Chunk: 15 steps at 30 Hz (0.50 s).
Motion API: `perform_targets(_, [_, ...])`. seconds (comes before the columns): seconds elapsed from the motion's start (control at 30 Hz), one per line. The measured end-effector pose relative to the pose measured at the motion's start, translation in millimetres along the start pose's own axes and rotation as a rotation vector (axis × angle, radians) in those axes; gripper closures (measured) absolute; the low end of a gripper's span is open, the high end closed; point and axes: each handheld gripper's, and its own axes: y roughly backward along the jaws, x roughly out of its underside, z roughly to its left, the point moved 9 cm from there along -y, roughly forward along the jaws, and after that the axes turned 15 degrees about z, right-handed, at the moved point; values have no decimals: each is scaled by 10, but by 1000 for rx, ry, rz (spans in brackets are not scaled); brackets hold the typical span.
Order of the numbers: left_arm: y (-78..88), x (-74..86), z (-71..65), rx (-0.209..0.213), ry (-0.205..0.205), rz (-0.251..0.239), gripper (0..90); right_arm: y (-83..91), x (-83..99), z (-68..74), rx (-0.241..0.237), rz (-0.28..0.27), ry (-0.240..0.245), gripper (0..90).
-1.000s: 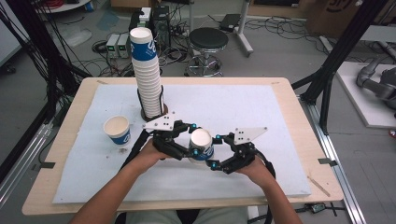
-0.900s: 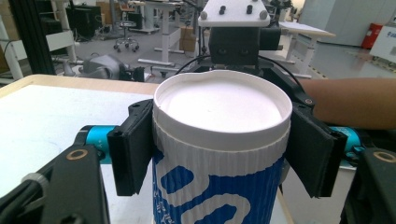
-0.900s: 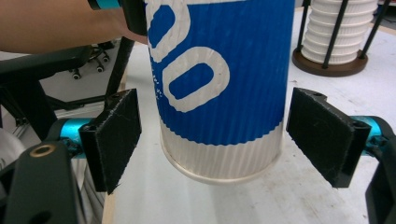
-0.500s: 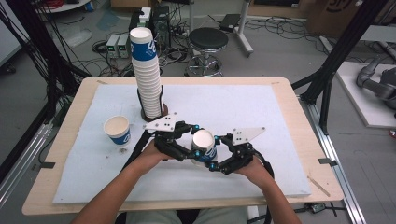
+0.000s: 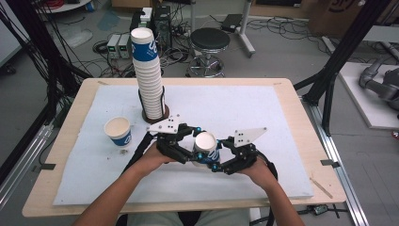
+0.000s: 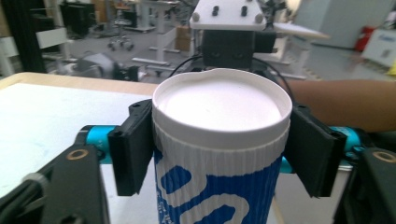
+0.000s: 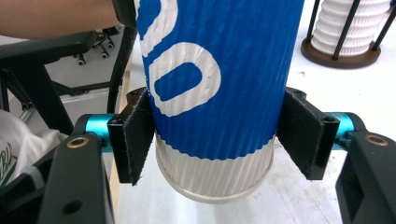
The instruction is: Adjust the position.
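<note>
A blue-and-white ribbed paper cup [image 5: 205, 146] is held upright just above the white mat, between both grippers. My right gripper [image 5: 216, 157] comes from the right. Its jaws have just been closing, and its pads [image 7: 137, 140] now press the cup's [image 7: 219, 70] lower wall. My left gripper [image 5: 195, 151] comes from the left. Its jaws have just been opening, and its pads [image 6: 133, 149] stand close beside the cup [image 6: 219, 140] just under the rim, with the cup still between them.
A tall stack of the same cups [image 5: 148, 75] stands in a black wire holder at the back left. A single upright cup [image 5: 118, 132] sits to its left. The white mat [image 5: 263, 113] covers the wooden table [image 5: 301, 117]. A stool [image 5: 211, 41] stands behind.
The right gripper's jaws have drawn in against the cup and the left gripper's have eased apart. Both hands and the cup stay in nearly the same place.
</note>
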Motion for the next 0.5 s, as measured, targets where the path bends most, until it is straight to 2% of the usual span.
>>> perform_targets(0.03, [-3,10,11,-6,17,9,162,3,8,5,0,11,6,326])
perform_targets(0.13, [3,48,15,-4,32,42,158,7,19,1,6,26,11,327])
perform_targets(0.3, [42,89,0,-11,29,94,157,37,52,2,20,106,36,328])
perform_targets(0.5, [116,95,12,-17,34,115,157,153,26,-27,55,171,60,338])
